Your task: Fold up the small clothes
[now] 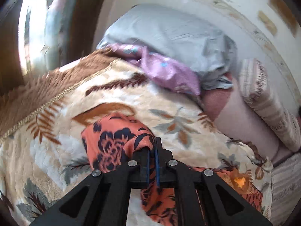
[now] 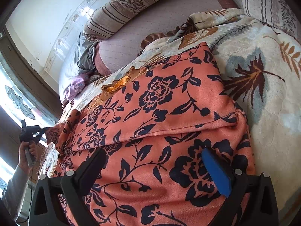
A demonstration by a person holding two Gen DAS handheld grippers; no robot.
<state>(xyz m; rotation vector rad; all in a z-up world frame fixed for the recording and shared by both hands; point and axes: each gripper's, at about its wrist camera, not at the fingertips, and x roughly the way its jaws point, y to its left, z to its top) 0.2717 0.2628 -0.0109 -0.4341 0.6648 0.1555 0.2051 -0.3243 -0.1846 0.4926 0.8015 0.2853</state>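
Black fingers of the left gripper (image 1: pixel 152 146) fill the near edge of the left wrist view, pressed together on a bunched corner of the orange floral garment (image 1: pixel 114 143), which lifts off the leaf-patterned blanket (image 1: pixel 62 116). Only this view shows the grey cloth (image 1: pixel 169 35) and purple cloth (image 1: pixel 169 69) heaped at the far side, though it is blurred. The right wrist view shows far more of the garment (image 2: pixel 169 113), spread flat across the blanket (image 2: pixel 263 79) with a folded hem running left to right. At its left edge a hand (image 2: pixel 28 150) holds the other gripper pinching the cloth. Striped pillows (image 2: pixel 131 5) line the far edge; bare blanket lies open to the right. The right gripper (image 2: pixel 153 160) hangs spread wide over the near part of the garment, nothing between its fingers.
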